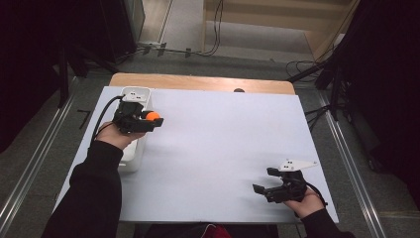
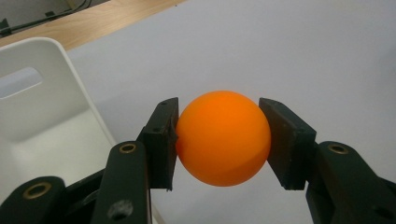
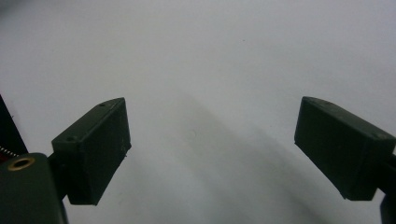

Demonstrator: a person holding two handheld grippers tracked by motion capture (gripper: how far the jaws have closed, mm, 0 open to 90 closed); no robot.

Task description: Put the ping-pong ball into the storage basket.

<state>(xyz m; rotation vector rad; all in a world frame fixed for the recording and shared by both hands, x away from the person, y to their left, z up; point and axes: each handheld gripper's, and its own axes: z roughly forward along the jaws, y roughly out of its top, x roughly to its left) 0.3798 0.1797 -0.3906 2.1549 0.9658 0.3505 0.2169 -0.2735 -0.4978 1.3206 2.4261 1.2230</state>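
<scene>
The left gripper is hovering at the far left, jaws pinching shut, its sleeved forearm reaching forward; the right gripper is sitting low at the near right, jaws gaping wide, pointing left.

The white bin is cut off by the left gripper view's left edge.

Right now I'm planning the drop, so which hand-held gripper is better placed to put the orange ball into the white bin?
Left. The left hand-held gripper already clamps the orange ball beside the white bin. The right hand-held gripper is open, far across the table.
</scene>
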